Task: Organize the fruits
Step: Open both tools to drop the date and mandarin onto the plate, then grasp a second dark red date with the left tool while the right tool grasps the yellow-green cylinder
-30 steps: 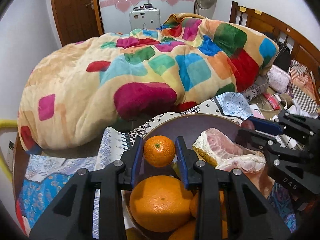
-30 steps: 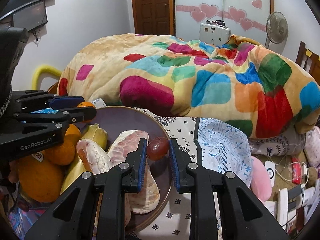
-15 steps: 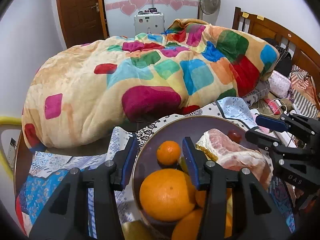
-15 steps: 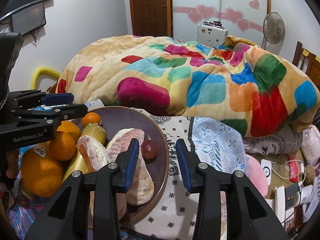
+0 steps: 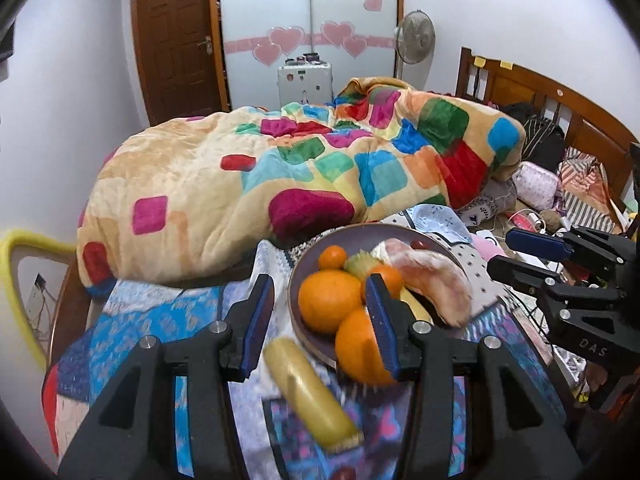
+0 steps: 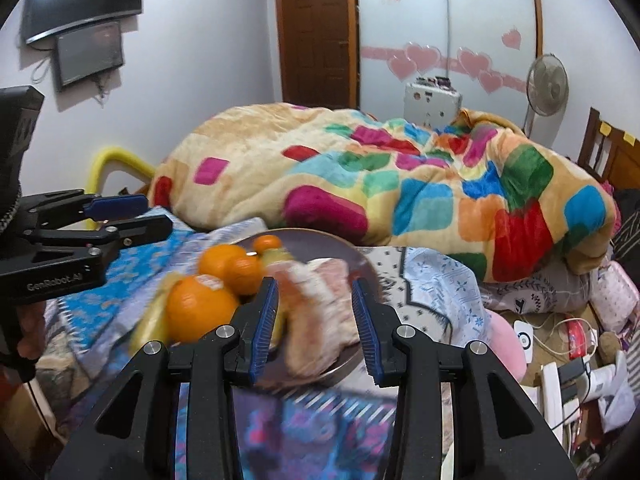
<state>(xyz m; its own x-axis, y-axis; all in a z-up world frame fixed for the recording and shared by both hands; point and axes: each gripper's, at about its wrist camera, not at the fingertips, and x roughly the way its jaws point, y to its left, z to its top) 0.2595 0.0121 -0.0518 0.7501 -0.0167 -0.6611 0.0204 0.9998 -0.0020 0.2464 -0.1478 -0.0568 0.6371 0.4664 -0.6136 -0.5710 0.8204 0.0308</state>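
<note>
A dark plate (image 5: 352, 236) on the patterned cloth holds two big oranges (image 5: 330, 300), a small mandarin (image 5: 333, 257), a peeled pomelo (image 5: 432, 276) and a small dark red fruit (image 5: 419, 245). A long yellow fruit (image 5: 310, 392) lies on the cloth in front of the plate. My left gripper (image 5: 319, 280) hangs open above the plate's near side with nothing in it. My right gripper (image 6: 314, 280) is open and empty above the pomelo (image 6: 320, 320). Each gripper shows in the other's view: the right gripper (image 5: 504, 252) and the left gripper (image 6: 154, 212).
A bulky multicoloured blanket (image 5: 300, 168) lies behind the plate. A wooden headboard (image 5: 560, 108), a fan (image 5: 416, 38) and a white box (image 5: 304, 84) stand further back. Cables and clutter (image 6: 568, 336) fill the right side. A yellow tube (image 5: 16, 272) curves at the left.
Both grippers opened and drew back and up from the plate. The left let go of the small mandarin and the right let go of the dark red fruit; both fruits rest on the plate.
</note>
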